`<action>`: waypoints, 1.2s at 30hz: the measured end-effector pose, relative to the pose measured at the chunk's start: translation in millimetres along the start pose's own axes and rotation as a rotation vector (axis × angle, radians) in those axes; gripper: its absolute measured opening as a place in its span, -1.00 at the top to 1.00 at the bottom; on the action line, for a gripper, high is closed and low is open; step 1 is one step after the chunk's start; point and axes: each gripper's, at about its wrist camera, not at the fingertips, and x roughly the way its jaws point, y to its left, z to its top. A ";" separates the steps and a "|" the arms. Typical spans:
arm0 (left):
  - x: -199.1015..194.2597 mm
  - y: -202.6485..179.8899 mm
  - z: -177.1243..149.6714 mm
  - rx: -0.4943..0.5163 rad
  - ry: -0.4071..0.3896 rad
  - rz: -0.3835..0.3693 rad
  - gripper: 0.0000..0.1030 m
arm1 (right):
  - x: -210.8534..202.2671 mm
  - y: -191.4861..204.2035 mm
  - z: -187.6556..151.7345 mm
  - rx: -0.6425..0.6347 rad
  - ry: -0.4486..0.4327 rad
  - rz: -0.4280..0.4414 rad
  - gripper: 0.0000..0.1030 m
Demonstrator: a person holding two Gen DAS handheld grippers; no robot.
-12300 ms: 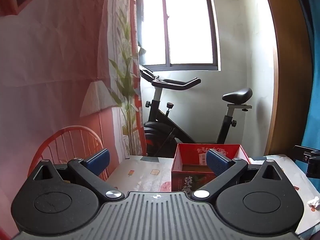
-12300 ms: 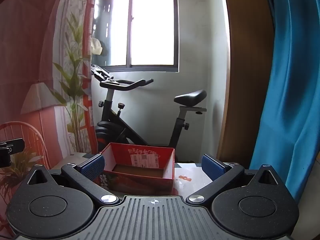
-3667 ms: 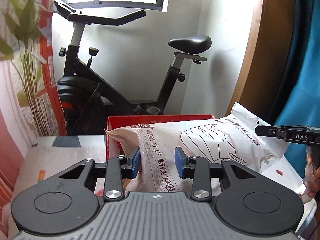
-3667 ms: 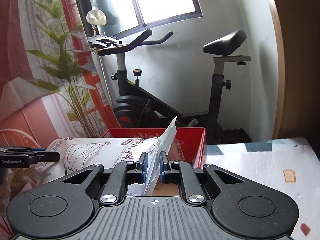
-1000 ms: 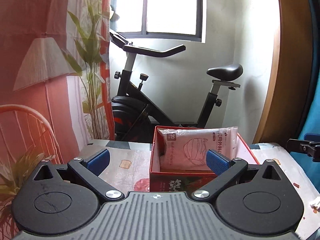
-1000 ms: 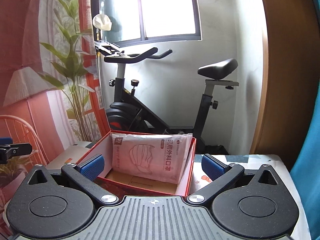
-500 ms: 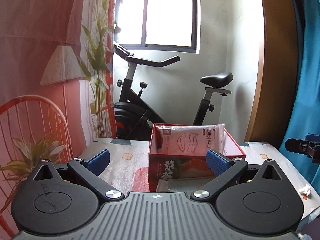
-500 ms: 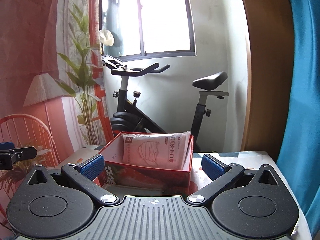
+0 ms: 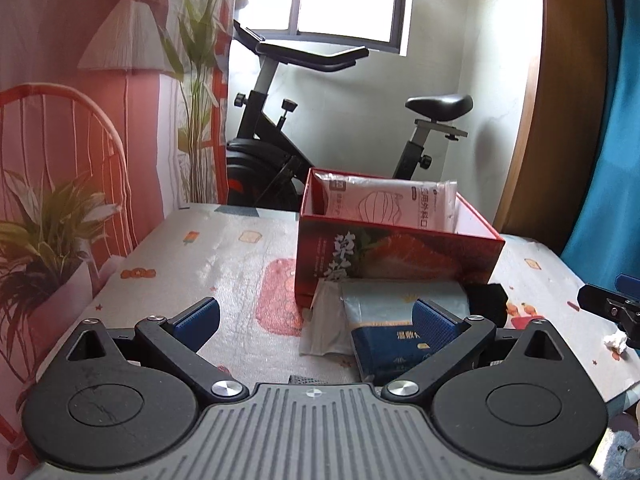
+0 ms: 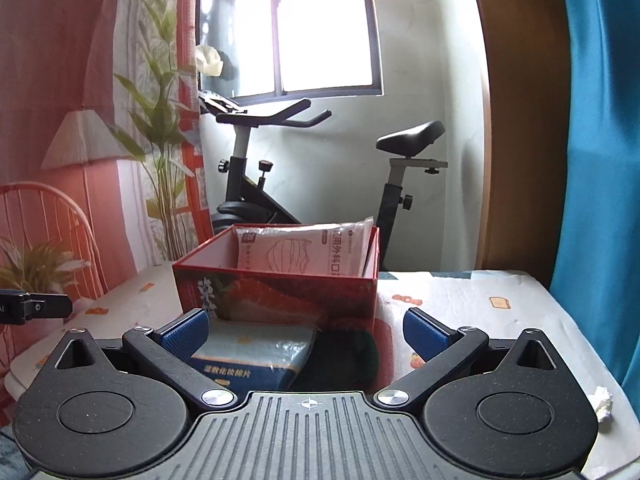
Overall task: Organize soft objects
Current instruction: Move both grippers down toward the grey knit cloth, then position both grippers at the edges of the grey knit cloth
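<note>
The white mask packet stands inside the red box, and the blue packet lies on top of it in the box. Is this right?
Not quite. The white mask packet does stand inside the red box, but the blue packet lies on the table in front of the box, as the right wrist view shows.

The left gripper (image 9: pixel 316 318) is seen low in the left wrist view with its jaws spread wide and nothing held between them. The right gripper (image 10: pixel 306 330) is likewise shown with jaws wide apart and empty, its tip also glimpsed at the right edge of the left view.
</note>
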 end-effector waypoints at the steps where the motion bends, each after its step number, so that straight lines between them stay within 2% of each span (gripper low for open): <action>1: 3.9 -0.8 -4.8 0.006 0.012 0.003 -1.00 | 1.6 0.7 -6.7 -0.007 0.001 0.003 -0.99; 5: 18.1 0.1 -17.0 0.022 0.050 0.018 -1.00 | 9.1 -2.2 -26.9 0.006 0.020 0.006 -0.99; 10: 33.5 3.2 -31.0 0.062 0.072 0.072 -1.00 | 25.7 -12.4 -39.8 0.068 0.051 0.018 -0.99; 14: 44.9 11.8 -43.4 0.039 0.074 0.054 -1.00 | 41.1 -9.6 -46.4 0.031 0.065 -0.012 -0.99; 20: 65.1 25.9 -50.3 -0.027 0.149 0.068 -1.00 | 64.4 1.1 -56.3 -0.053 0.085 0.002 -0.99; 26: 79.2 20.8 -58.8 0.012 0.216 0.055 -1.00 | 83.0 3.4 -71.5 -0.053 0.176 0.037 -0.99; 36: 103.5 23.1 -73.4 0.002 0.335 0.046 -1.00 | 119.8 -25.4 -99.3 0.088 0.364 -0.023 -0.99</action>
